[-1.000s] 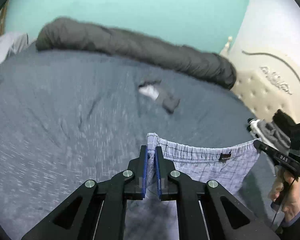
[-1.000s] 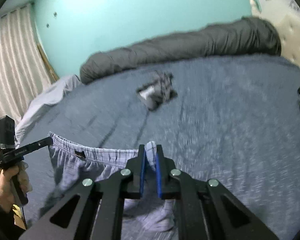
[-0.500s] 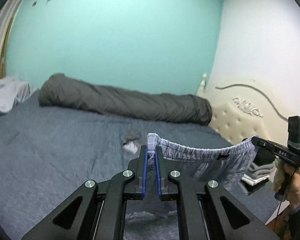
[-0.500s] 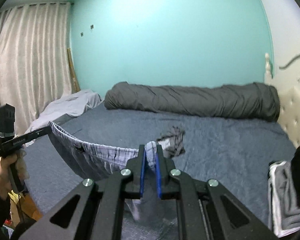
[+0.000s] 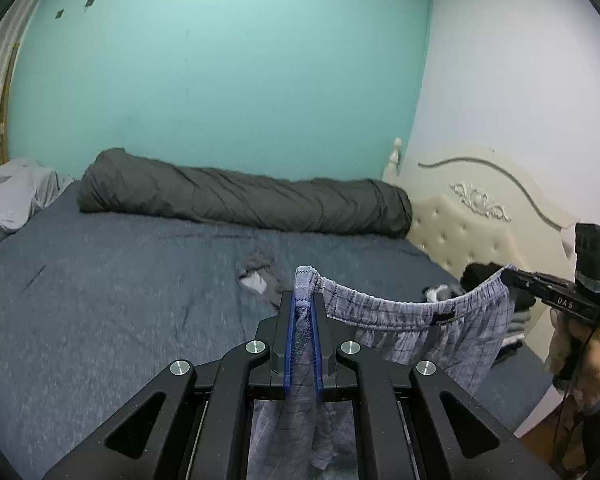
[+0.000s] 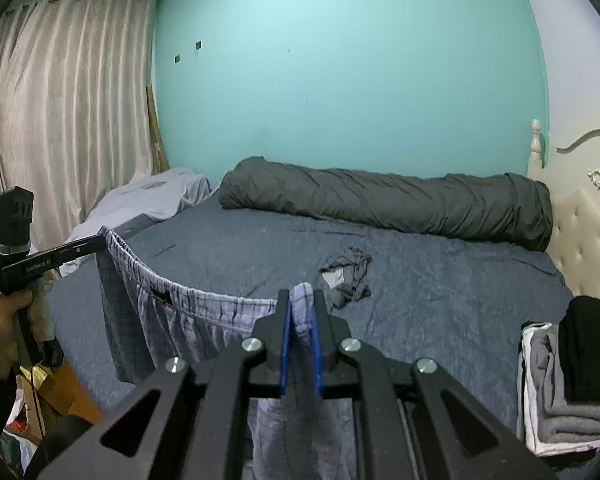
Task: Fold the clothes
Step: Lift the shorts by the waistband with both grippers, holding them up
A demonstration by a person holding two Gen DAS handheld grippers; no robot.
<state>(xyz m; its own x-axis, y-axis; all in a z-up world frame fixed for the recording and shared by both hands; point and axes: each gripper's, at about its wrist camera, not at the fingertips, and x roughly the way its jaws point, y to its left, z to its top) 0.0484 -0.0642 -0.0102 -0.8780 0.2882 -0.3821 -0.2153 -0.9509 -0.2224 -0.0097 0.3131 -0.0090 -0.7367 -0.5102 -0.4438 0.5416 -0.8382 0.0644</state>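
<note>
Shorts point(image 5: 400, 332) made of thin, soft cloth hang in the air above the near edge of the bed point(image 5: 120, 300). They are pale purple-grey with a thin dark check, and the top band is puffy and gathered. I can see a small dark tag sewn on the band. The band sags in a curve between my two tools, and the legs droop down loose and wrinkly.

My left gripper point(image 5: 303, 320) is clenched on one end of the band, with cloth squeezed between its blue pads. My right gripper point(image 6: 300, 320) is clenched on the other end in the same way. Both tools are black, hard and shiny, with round silver bolts.

The bed has a dark blue cover that looks fuzzy and a bit creased. A long grey rolled blanket point(image 5: 240, 200) lies along the far side like a fat sausage. A small crumpled dark cloth point(image 6: 346, 276) sits in the middle of the bed, well apart from the shorts. On the right there is a neat stack of folded clothes point(image 6: 572, 392), grey, white and black. Next to it stands a cream headboard point(image 5: 480, 224) with soft buttoned padding and curly carving.
</note>
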